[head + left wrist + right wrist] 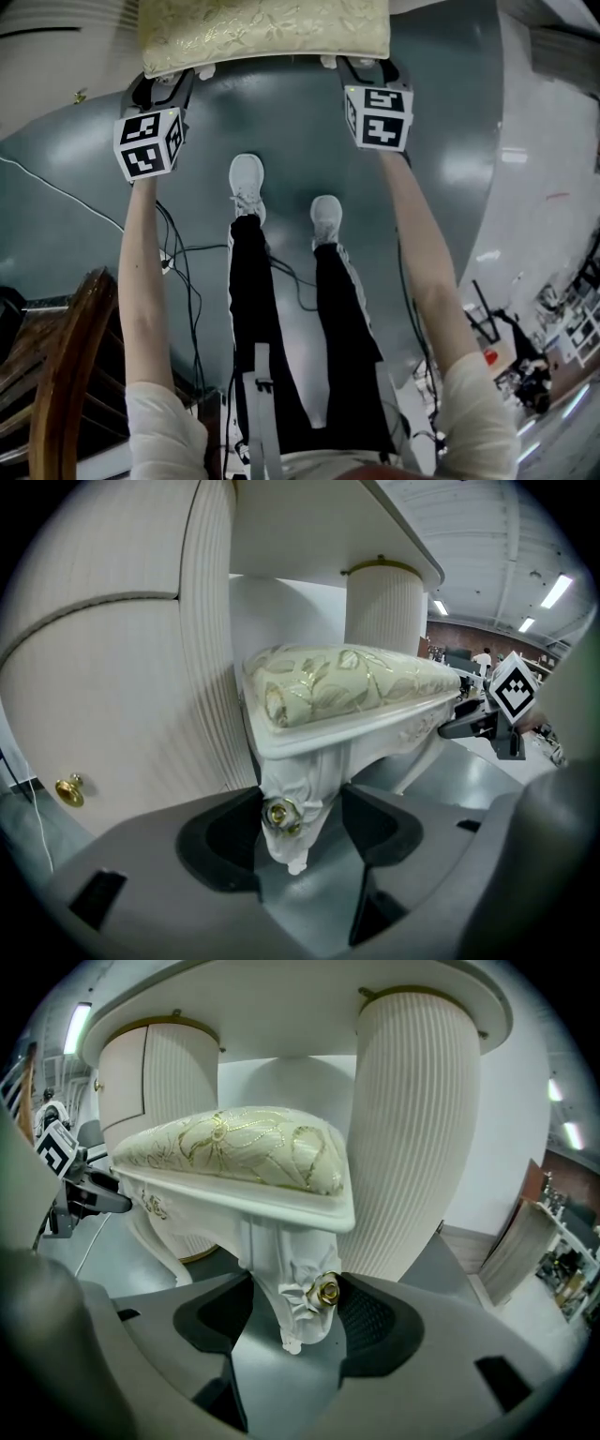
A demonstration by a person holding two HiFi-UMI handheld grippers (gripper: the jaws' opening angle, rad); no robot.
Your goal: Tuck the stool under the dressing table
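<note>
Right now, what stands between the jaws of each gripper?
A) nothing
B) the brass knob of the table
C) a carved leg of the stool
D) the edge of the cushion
C: the left gripper has its jaws on one white carved leg, and the right gripper has its jaws on another leg.

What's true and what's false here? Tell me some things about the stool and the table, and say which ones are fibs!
1. The left gripper and the right gripper both grip the stool. True.
2. The stool's cushion is plain red. False: it is cream with gold leaves.
3. The person's shoes are white. True.
4. The dressing table is black. False: it is white.
</note>
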